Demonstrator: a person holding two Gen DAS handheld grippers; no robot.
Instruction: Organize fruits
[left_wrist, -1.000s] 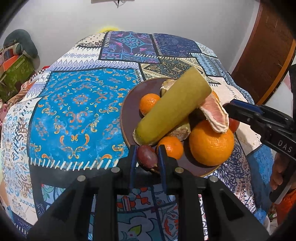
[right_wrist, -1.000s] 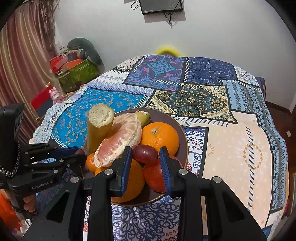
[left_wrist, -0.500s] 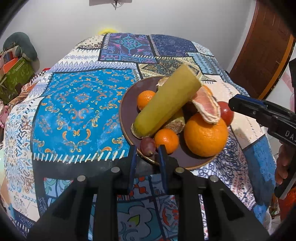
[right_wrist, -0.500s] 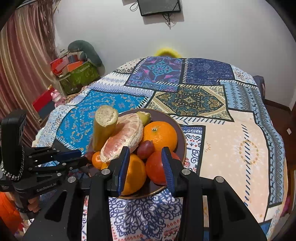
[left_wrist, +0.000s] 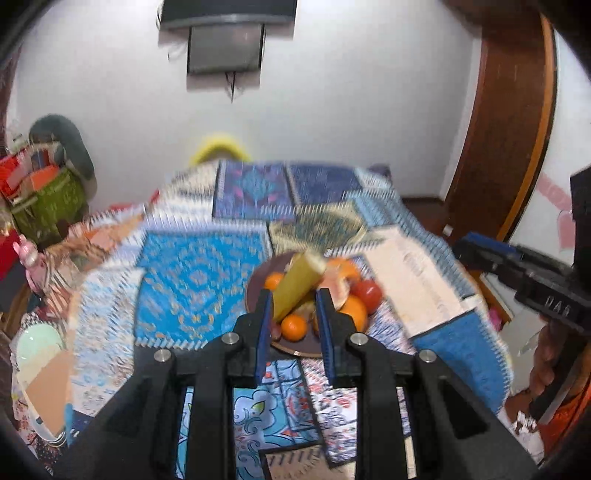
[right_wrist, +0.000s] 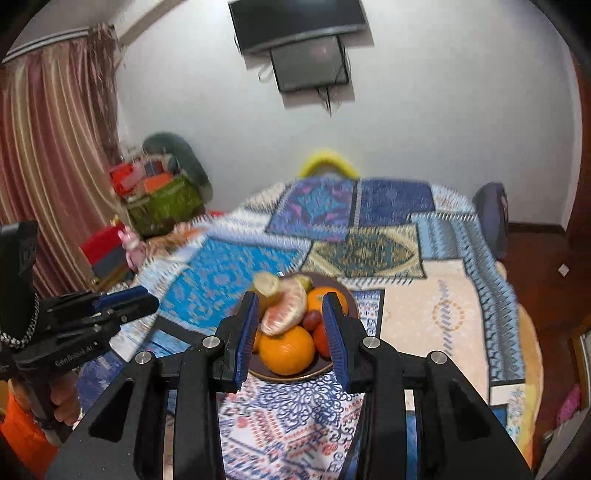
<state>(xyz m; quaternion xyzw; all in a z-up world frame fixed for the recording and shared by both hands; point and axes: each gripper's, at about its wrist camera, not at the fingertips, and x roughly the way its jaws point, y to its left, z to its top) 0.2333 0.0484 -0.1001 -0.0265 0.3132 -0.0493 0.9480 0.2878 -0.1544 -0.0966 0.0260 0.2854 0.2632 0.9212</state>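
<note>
**Both grippers off the plate, fruit piled dead ahead**

Here's the plate (right_wrist: 334, 363), dark and round, sitting on the patchwork cloth of the counter (right_wrist: 443, 314) just below centre of the right wrist frame — and it is loaded. A big orange (right_wrist: 286, 350) at the near rim, a peeled pomelo wedge (right_wrist: 286, 308) draped over it, a small dark fruit (right_wrist: 312, 319) tucked to the right, and the long yellow-green stalk (left_wrist: 297, 286) leaning across the heap, its long axis running from lower left up to upper right in the left wrist frame.

The right gripper (right_wrist: 291, 332) has its jaws spread wide with nothing between them but air; the pile lies straight ahead, framed between the blue pads. The left gripper (left_wrist: 293, 325) is the same story — jaws apart, empty, plate just beyond the tips, a small tangerine (left_wrist: 293, 326) nearest.

Neither is touching fruit. My read: both sit about equally near, and the pile looks settled, so the task seems close to done.
</note>
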